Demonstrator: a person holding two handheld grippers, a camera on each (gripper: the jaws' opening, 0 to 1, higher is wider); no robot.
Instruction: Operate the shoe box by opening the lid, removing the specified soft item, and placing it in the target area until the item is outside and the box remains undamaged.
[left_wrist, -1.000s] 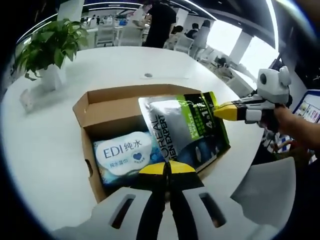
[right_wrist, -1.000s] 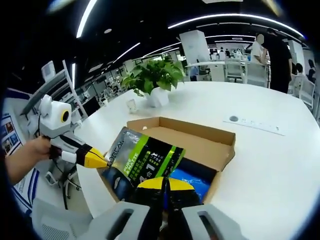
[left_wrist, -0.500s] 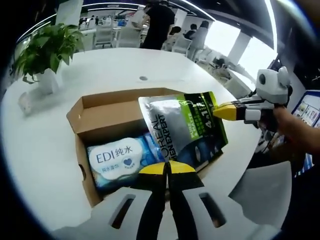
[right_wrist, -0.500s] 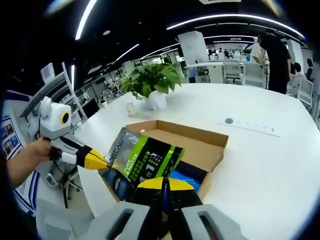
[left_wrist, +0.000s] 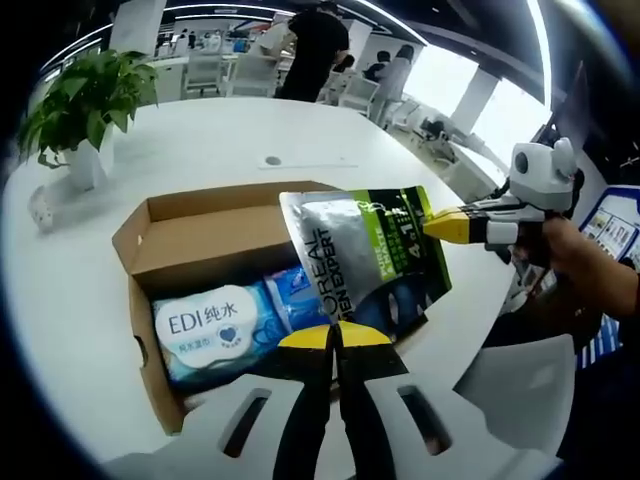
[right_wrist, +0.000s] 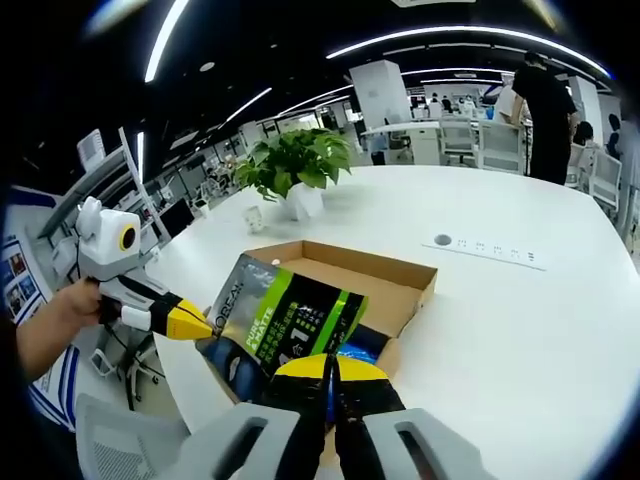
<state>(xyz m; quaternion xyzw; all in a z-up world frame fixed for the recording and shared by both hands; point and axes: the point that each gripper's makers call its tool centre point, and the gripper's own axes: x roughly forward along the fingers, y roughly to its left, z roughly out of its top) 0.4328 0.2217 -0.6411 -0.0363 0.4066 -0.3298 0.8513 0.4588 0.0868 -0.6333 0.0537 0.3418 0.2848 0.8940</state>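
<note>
Both grippers are clamping one silver-green pouch (left_wrist: 365, 262) and holding it above the open cardboard box (left_wrist: 200, 235).

L gripper (left_wrist: 334, 336): jaws are closing together on the pouch's lower edge, yellow tips pinching it, per left gripper view. In right gripper view the same unit (right_wrist: 197, 325) is entering from the left w/ a hand (right_wrist: 60, 315) behind it, tip meeting the pouch's (right_wrist: 285, 322) left corner.

R gripper (right_wrist: 331, 367): jaws are pressing shut on the pouch edge nearest its camera. In left gripper view it (left_wrist: 432, 225) is coming in from the right, tip gripping the pouch's upper right corner; a hand (left_wrist: 580, 258) is gripping the handle.

Pouch is tilting, printed face toward the L camera, hanging over the box's right half, not resting inside.

Box is sitting on the white table (left_wrist: 200, 140), top open, flap standing along the far side. Inside: a wet-wipes pack (left_wrist: 205, 322) w/ white label is lying flat at the left; a blue pack (left_wrist: 293, 290) is lying beside it, partly hidden under the pouch.

Potted plant (left_wrist: 80, 105) is standing on the table, well apart from the box. People are standing in the bkgd.
</note>
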